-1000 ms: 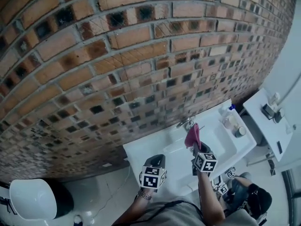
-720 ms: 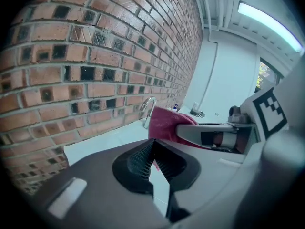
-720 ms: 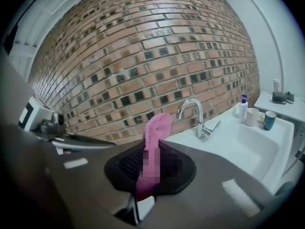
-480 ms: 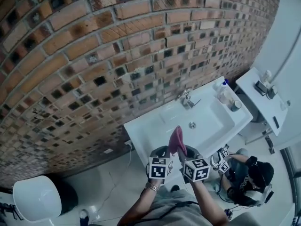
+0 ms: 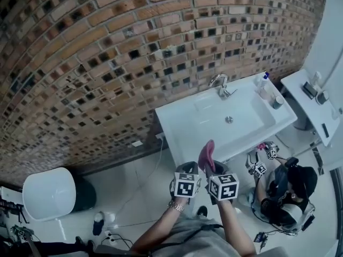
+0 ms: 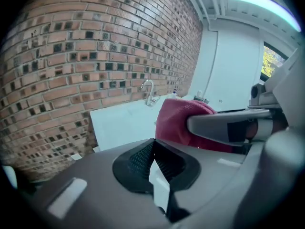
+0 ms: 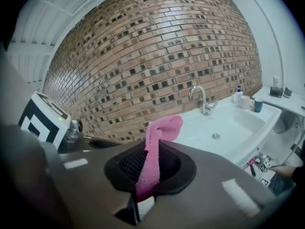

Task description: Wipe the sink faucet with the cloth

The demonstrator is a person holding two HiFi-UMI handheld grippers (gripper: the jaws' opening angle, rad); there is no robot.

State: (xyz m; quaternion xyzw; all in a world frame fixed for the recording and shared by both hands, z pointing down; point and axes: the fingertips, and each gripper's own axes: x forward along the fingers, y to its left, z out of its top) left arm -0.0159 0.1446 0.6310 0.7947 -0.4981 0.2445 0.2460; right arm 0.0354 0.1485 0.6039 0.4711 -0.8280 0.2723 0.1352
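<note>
A chrome faucet [image 5: 221,85] stands at the back of the white sink [image 5: 182,123], against the brick wall. My right gripper [image 5: 213,168] is shut on a pink cloth [image 5: 206,154], which sticks up from its jaws in front of the sink's near edge, well short of the faucet. In the right gripper view the cloth [image 7: 153,147] hangs pinched in the gripper [image 7: 147,162], with the faucet [image 7: 202,99] far beyond it. My left gripper [image 5: 188,168] is close beside the right one. Its jaws [image 6: 153,150] are shut with nothing between them, and the cloth [image 6: 181,120] shows just to their right.
Bottles and a cup [image 5: 266,89] stand on the sink's right corner. A white shelf [image 5: 313,108] with small items is further right. A person [image 5: 284,194] sits on the floor at the lower right. A white round bin [image 5: 48,193] stands at the lower left.
Both grippers have drawn back from the faucet to in front of the sink's near edge and come close together. The pink cloth has stayed in the right gripper.
</note>
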